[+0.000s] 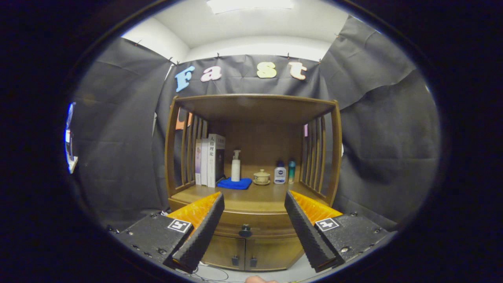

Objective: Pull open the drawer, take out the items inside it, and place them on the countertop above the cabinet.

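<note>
The tool (253,220) hangs in front of the brown wooden cabinet (251,239), its two black ribbed fingers (204,230) spread wide apart and holding nothing. Between them, a little beyond the tips, sits the small dark round knob (245,230) on the closed wooden drawer (255,227), which runs just under the wooden bench top (251,200). Whatever is inside the drawer is hidden, since it has not been pulled open yet.

From where I stand, the knob looks like the main worry. It is small and rounded, and the fingers are set much wider than it, so if they close off-centre one pad could glance off and the tool would slip away without the drawer moving. A pull that is not straight out might also jam the drawer in its runners or rock the cabinet.

Rocking matters because the bench top is already busy at the back: a row of upright books (210,160), a white pump bottle (235,166) standing on a folded blue cloth (235,183), a small lidded ceramic cup on a saucer (261,177), a white bottle with a blue cap (279,173) and a slim teal bottle (291,170). The tall pump bottle looks the likeliest to topple. Items lifted out need the bare front strip, clear of the side slats (314,157).
</note>
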`<state>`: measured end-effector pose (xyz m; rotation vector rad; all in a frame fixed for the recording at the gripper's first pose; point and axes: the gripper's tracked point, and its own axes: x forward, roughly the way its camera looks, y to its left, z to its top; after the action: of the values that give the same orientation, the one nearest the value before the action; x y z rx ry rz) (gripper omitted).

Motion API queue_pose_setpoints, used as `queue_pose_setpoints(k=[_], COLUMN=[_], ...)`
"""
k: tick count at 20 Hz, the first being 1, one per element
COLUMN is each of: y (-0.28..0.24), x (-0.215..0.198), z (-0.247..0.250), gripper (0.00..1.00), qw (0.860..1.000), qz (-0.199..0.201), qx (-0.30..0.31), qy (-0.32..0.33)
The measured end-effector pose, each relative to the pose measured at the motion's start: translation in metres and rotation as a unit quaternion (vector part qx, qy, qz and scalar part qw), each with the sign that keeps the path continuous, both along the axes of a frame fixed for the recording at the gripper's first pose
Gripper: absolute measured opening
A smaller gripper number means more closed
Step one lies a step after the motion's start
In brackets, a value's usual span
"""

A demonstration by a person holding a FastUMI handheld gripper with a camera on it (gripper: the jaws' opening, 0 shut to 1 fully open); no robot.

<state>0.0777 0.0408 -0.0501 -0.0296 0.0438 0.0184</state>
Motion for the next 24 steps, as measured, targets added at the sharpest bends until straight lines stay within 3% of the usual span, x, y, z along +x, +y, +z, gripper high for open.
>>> queue_pose_setpoints(k=[9, 19, 24], y=[0.019, 0.018, 0.014], x=[0.062, 0.127, 0.15], z=[-0.072, -0.149, -0.182], gripper=[1.0, 0.99, 0.86], qw=[0.999, 0.997, 0.996], qz=[0.013, -0.001, -0.011], qx=[0.0, 0.007, 0.01], qy=[0.047, 0.077, 0.088])
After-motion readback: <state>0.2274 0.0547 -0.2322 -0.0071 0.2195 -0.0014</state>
